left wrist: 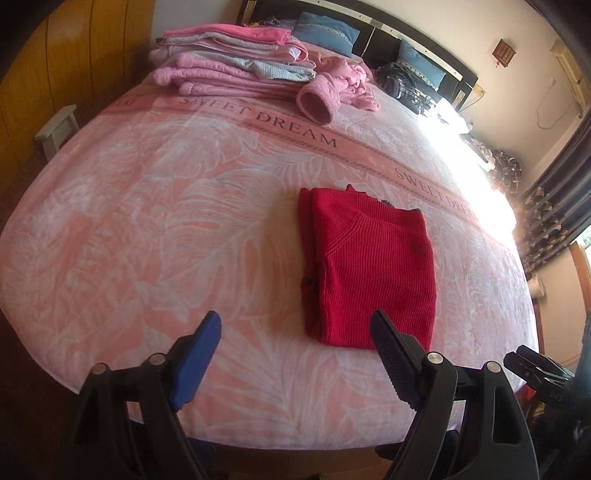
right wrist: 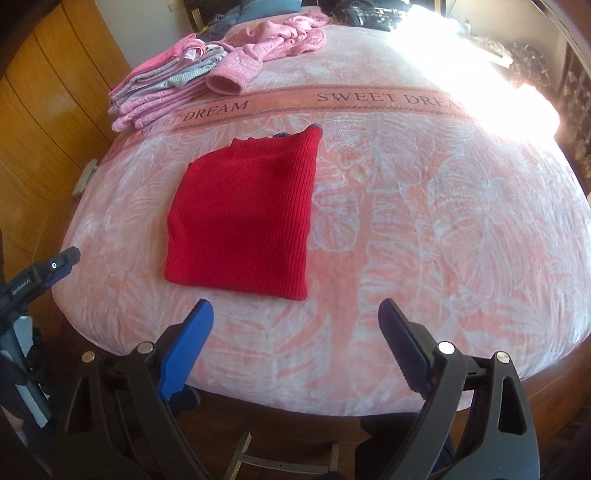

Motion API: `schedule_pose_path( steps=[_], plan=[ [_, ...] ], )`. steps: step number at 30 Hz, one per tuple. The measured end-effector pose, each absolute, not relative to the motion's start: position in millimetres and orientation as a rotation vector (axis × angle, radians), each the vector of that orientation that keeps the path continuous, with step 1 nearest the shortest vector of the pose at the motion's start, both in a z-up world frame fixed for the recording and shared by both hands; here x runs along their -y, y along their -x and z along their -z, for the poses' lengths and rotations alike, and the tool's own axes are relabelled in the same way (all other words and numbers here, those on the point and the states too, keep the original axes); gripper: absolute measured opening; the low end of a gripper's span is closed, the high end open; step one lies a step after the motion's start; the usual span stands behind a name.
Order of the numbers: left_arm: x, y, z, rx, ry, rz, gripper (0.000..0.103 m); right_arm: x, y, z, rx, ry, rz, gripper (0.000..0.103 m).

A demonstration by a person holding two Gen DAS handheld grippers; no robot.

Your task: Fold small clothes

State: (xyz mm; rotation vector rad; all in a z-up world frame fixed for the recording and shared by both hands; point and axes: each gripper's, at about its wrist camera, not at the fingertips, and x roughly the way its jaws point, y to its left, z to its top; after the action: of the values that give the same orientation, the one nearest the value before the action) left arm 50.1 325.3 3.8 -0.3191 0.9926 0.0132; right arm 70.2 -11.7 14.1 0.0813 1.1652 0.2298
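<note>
A red knit sweater [left wrist: 369, 266] lies folded into a flat rectangle on the pink leaf-print bedspread [left wrist: 147, 221], with its collar at the far end. My left gripper [left wrist: 295, 321] hovers open just short of its near edge, holding nothing. In the right wrist view the same red sweater [right wrist: 247, 214] lies ahead and to the left, and my right gripper [right wrist: 295, 310] stands open and empty near the bed's front edge. The other gripper [right wrist: 55, 266] shows at the left border there, while the right one [left wrist: 535, 365] shows at the left wrist view's right border.
A stack of folded pink and grey clothes [left wrist: 229, 62] sits at the far left of the bed, with a rumpled pink padded jacket [left wrist: 332, 92] beside it. Blue pillows [left wrist: 325, 29] and dark plaid items [left wrist: 406, 85] lie by the headboard. Wooden wardrobe doors [right wrist: 44, 110] stand at the left.
</note>
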Motion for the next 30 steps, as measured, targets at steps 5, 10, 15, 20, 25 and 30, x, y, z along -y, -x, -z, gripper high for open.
schedule_pose_path(
  steps=[5,10,15,20,25,30],
  plan=[
    [-312.5,-10.0,-3.9,-1.025,0.295,-0.015,0.084,5.5,-38.3,-29.3,-1.123,-0.116,-0.202,0.091],
    [-297.5,16.8,-2.7,-1.013,0.215,-0.023,0.084,-1.7,-14.1,-38.8,-1.073,-0.113,-0.2,0.095],
    [-288.4,34.2,-9.8,-0.959,0.135,-0.079,0.087,-8.9,7.1,-41.5,-1.039,-0.116,-0.228,0.095],
    [-280.0,46.5,-14.1,-0.924,0.052,-0.154,0.092,-19.4,23.2,-33.7,-1.044,-0.095,-0.241,0.095],
    [-274.2,56.6,-18.8,-0.883,0.022,-0.174,0.093,-25.4,30.8,-19.9,-1.074,-0.09,-0.243,0.095],
    [-267.8,61.6,-19.7,-0.861,-0.009,-0.176,0.093,-23.9,29.4,-15.9,-1.084,-0.096,-0.223,0.095]
  ],
)
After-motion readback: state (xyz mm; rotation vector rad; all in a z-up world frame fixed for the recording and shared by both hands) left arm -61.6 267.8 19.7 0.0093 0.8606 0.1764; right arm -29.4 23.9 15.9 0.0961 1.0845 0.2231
